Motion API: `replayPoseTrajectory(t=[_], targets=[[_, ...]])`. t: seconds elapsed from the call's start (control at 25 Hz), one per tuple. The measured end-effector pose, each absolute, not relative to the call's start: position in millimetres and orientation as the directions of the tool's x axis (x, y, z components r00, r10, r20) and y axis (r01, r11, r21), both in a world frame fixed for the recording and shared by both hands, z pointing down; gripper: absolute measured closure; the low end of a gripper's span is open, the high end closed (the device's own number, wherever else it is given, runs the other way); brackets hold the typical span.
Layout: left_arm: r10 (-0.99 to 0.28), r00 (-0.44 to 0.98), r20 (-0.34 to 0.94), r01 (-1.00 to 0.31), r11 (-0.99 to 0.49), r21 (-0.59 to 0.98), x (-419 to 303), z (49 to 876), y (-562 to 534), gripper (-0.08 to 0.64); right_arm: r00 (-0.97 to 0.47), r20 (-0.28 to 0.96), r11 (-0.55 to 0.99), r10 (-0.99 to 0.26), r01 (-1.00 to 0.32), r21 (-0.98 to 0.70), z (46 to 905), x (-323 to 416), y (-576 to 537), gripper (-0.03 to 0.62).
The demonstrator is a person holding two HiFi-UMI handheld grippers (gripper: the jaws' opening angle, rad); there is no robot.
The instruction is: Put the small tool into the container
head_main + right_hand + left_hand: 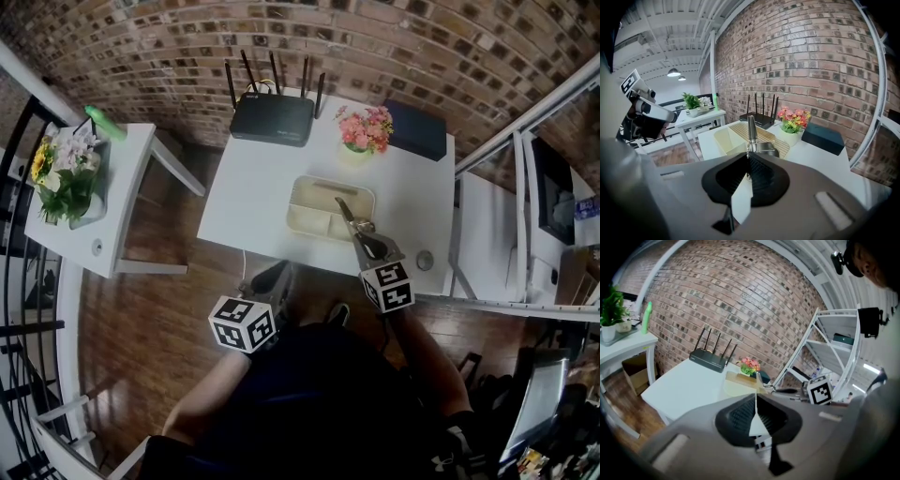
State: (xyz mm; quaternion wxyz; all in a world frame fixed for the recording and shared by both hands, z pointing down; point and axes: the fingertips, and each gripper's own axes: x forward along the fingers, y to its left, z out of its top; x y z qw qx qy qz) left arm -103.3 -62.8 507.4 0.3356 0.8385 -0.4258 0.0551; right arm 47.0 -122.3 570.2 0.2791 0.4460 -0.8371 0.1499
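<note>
Small tool (344, 210) clamped in right gripper (364, 232) jaws, over container (305, 220)

The small tool (751, 127) is bare metal, polished and glinting. The container (309, 223) looks like smooth cream plastic with a dull sheen. The slatted strip (776, 140) along its 12 o'clock edge is pale, ribbed and wood-like. The table (248, 192) is white, smooth and matt. The right tongs (749, 158) are matt grey plastic with black ribbed pads (764, 176). The wall (394, 47) at 12 o'clock is rough brick. The floor (141, 309) at 8 o'clock is glossy wood.
</note>
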Motion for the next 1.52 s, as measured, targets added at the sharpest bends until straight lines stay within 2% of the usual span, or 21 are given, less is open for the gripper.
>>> replayPoseTrajectory(t=[0.76,1.24,1.52], targets=[[-0.678,0.626,0.385,-0.753,-0.397,0.525,-103.3,511.8,-64.0,0.549,-0.42,0.677,0.607,-0.605,-0.793,0.05,592.9,39.8,-127.5,0.573],[-0.676,0.623,0.393,-0.754,-0.385,0.532,-104.2,516.1,-63.2,0.549,-0.428,0.685,0.577,-0.59,-0.816,-0.012,600.2,43.3,-128.4,0.555],[-0.67,0.628,0.396,-0.751,-0.386,0.536,-101.7,516.2,-61.9,0.549,-0.441,0.673,0.563,-0.594,-0.825,-0.044,598.6,46.3,-126.8,0.518]])
